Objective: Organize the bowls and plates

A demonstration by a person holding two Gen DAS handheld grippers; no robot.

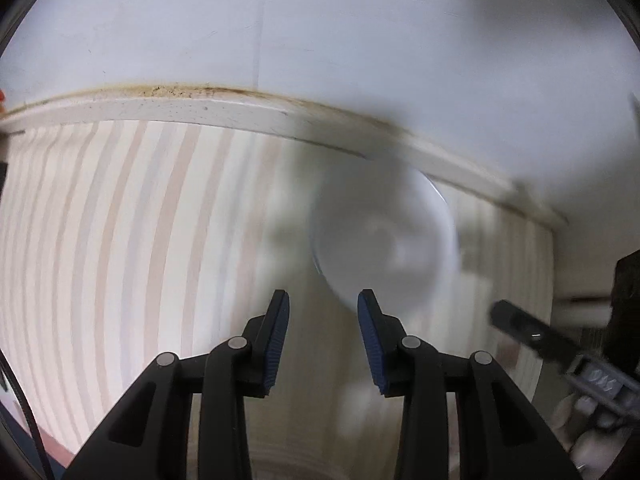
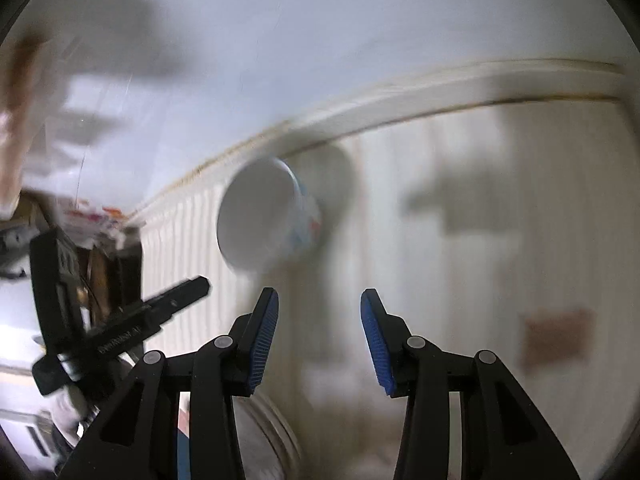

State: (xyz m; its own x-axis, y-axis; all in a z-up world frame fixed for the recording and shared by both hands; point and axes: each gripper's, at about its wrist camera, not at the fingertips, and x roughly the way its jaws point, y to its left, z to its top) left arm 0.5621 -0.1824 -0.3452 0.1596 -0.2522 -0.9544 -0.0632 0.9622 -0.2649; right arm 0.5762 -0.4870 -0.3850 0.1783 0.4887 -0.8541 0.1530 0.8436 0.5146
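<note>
A white bowl (image 1: 384, 236) stands on the striped tablecloth (image 1: 120, 240) near the wall, blurred by motion. In the right wrist view the same bowl (image 2: 264, 216) shows a coloured pattern on its outside. My left gripper (image 1: 323, 336) is open and empty, just short of the bowl. My right gripper (image 2: 319, 336) is open and empty, a little below and right of the bowl. The left gripper also shows in the right wrist view (image 2: 160, 312), and the right gripper shows at the right edge of the left wrist view (image 1: 560, 348).
A white wall with a stained ledge (image 1: 200, 108) runs behind the table. The table's right edge (image 1: 548, 300) lies close to the bowl. A rim of a plate (image 2: 276, 432) shows at the bottom. A brownish patch (image 2: 556, 340) lies on the cloth. Clutter (image 2: 92, 220) sits at the left.
</note>
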